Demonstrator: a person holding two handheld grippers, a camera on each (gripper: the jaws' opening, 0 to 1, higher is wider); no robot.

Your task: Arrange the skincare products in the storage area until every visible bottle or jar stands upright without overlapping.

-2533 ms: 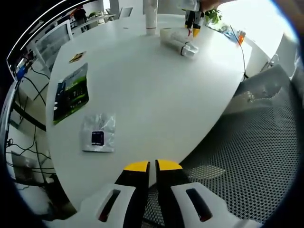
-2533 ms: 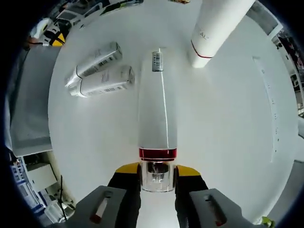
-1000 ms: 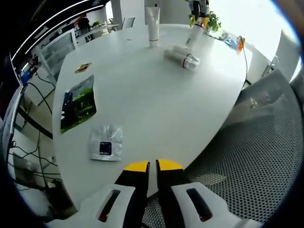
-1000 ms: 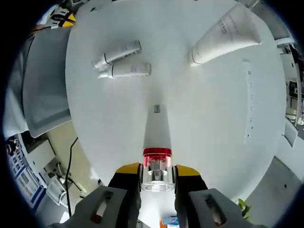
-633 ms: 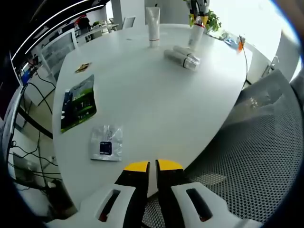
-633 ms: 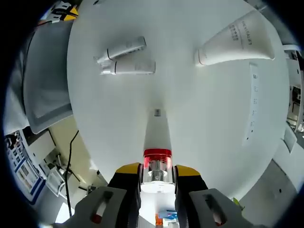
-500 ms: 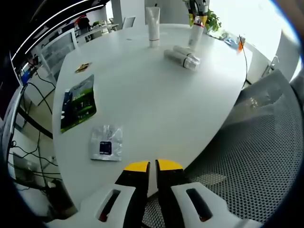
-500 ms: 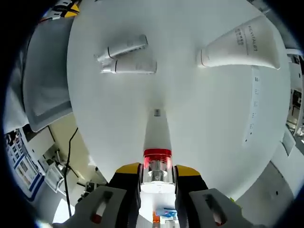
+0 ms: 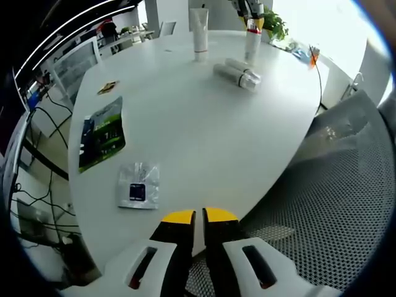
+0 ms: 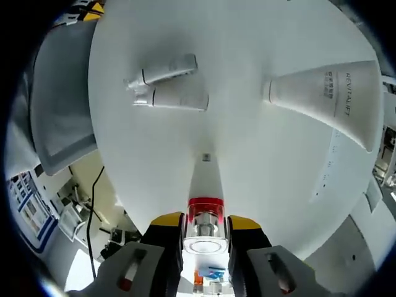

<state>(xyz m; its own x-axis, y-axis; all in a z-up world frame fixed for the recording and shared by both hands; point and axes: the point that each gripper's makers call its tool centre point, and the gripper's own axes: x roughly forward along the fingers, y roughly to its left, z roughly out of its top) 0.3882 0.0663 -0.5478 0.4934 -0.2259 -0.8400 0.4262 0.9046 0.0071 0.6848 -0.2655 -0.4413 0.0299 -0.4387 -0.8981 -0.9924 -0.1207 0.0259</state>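
Right tool [image 10: 206,224] grips the clear cap end of a white bottle with a red band [image 10: 205,185], jaws clamped on both sides of the cap. The bottle points away from the camera, its far end down on the white surface [image 10: 247,161], so it looks upright or close to it. In the left gripper view the same bottle [image 9: 252,38] stands at the far side of the surface, with the right tool [image 9: 249,12] on its top.

White tube [image 10: 328,96] stands cap-down on the surface, to the right of the held bottle in the right gripper view, apart from it. In the left gripper view it [image 9: 198,31] is upright at the far edge, left of the held bottle.

Two slim white bottles [image 10: 167,86] lie on their sides, side by side and touching or nearly so, to the upper left of the held bottle. In the left gripper view the pair [image 9: 237,74] lies just nearer than the standing bottle, not upright.

Left tool [image 9: 198,216] hangs over the near edge of the surface, jaws closed together with nothing between them, well apart from the products. Near it on the surface lie a clear plastic packet with a dark label [image 9: 138,187], a green and black pouch [image 9: 102,133] and a small yellowish card [image 9: 107,88]. A mesh chair [image 9: 322,198] sits off the surface to the right.
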